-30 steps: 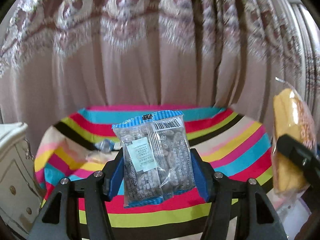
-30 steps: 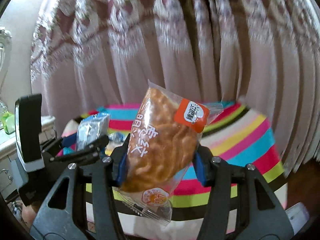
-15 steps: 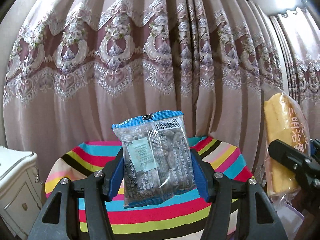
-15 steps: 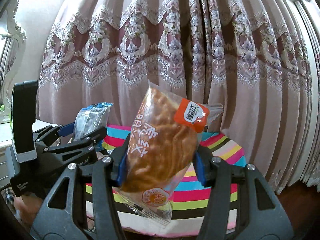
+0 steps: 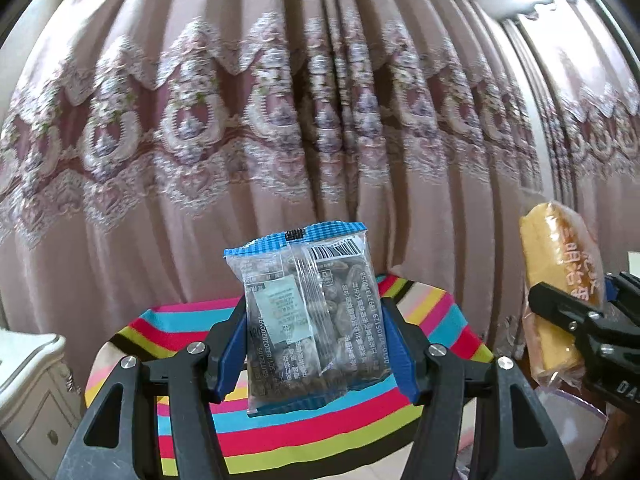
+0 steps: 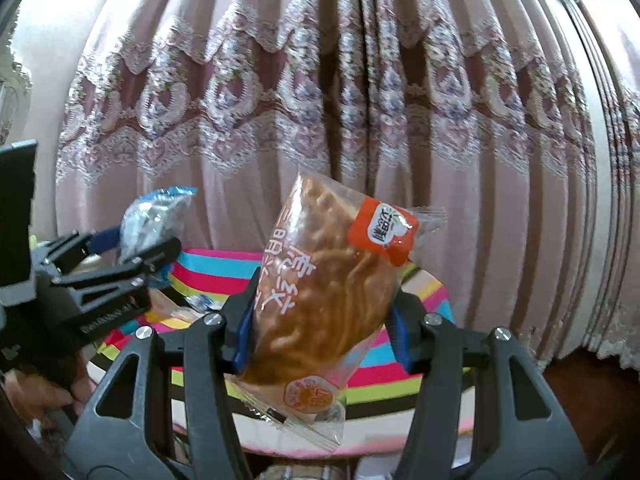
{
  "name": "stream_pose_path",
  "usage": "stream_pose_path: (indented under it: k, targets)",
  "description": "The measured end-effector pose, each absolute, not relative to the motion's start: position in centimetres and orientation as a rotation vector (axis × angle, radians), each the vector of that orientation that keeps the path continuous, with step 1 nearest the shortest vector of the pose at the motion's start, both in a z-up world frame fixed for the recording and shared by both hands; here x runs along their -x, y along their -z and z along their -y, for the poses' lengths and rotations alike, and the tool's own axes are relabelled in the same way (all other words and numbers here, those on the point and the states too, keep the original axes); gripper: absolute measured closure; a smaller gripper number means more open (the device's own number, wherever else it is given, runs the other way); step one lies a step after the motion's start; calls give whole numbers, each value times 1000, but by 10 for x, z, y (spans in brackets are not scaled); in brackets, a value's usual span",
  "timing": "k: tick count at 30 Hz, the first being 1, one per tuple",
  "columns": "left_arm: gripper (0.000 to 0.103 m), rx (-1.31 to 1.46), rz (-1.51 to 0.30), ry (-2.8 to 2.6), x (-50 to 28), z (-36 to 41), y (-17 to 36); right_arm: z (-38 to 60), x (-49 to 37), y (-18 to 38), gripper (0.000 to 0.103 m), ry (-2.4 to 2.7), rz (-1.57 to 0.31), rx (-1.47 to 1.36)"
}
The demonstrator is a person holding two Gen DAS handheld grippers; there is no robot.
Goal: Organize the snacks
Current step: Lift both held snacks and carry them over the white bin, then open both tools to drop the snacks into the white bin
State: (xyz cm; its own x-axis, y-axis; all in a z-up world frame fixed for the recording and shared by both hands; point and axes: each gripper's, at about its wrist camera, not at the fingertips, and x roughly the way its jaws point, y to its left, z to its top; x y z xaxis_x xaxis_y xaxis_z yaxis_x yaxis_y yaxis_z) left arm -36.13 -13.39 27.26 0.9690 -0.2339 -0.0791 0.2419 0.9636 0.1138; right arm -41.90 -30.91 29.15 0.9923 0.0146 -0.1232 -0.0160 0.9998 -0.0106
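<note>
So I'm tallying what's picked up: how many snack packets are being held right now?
2. The blue-edged clear packet sits between the left gripper fingers; the orange bread packet between the right gripper fingers. Others may be hidden.

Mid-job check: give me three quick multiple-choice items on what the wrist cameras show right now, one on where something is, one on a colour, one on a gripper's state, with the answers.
1. In the left wrist view, where does the bread packet appear relative to the blue-topped clear packet?
A. To its right
B. Under it
C. To its left

2. What colour is the label on the bread packet's upper corner?
A. Green
B. Orange
C. Black

3. What is the left gripper doing?
A. Standing open with nothing in it
B. Clamped on the blue-topped clear packet
C. Resting on the striped cloth

Answers:
1 A: it sits at that view's right edge, in the right gripper.
2 B: an orange tag shows in the right wrist view.
3 B: blue pads press both packet sides.
</note>
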Motion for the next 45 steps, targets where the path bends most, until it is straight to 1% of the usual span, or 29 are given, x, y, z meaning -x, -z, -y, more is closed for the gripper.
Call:
stream_pose_path:
  k: [6, 12, 20, 26, 32, 33, 34, 35, 36, 37, 39, 40, 42, 45]
  targets:
    - [41, -208, -75, 345, 371, 183, -262, 359, 430, -274, 45, 82, -185, -39]
    - [41, -283, -82, 444, 383, 229, -252, 396, 449, -264, 45, 161, -196, -75]
    - [41, -368, -132, 595, 395, 288, -234, 440, 466, -240, 45, 240, -260, -113]
    - [41, -407, -282, 758, 391, 336, -203, 466, 469, -210, 45, 294, -403, -133]
    - [41, -397, -442, 889, 377, 361, -171, 487, 466, -183, 45, 359, -527, -161]
    - [39, -386, -498, 938, 369, 365, -162, 491, 464, -178, 43, 364, -543, -165]
    - [33, -382, -545, 974, 362, 368, -154, 494, 460, -173, 42, 370, -560, -168]
    - [28, -380, -600, 1006, 353, 371, -145, 501, 452, -164, 33, 388, -615, -167]
    - [23, -373, -666, 1021, 342, 371, -134, 505, 446, -157, 28, 416, -659, -169]
    - [23, -340, -729, 996, 328, 365, -122, 509, 442, -153, 26, 445, -682, -175]
    - [23, -225, -841, 961, 297, 340, -108, 511, 438, -149, 26, 452, -691, -201]
    - [23, -176, -867, 955, 286, 327, -106, 509, 438, -148, 26, 441, -696, -205]
    - [23, -79, -869, 870, 258, 285, -104, 498, 429, -146, 26, 410, -719, -175]
    - [19, -14, -836, 696, 225, 227, -105, 471, 403, -141, 26, 324, -758, -127]
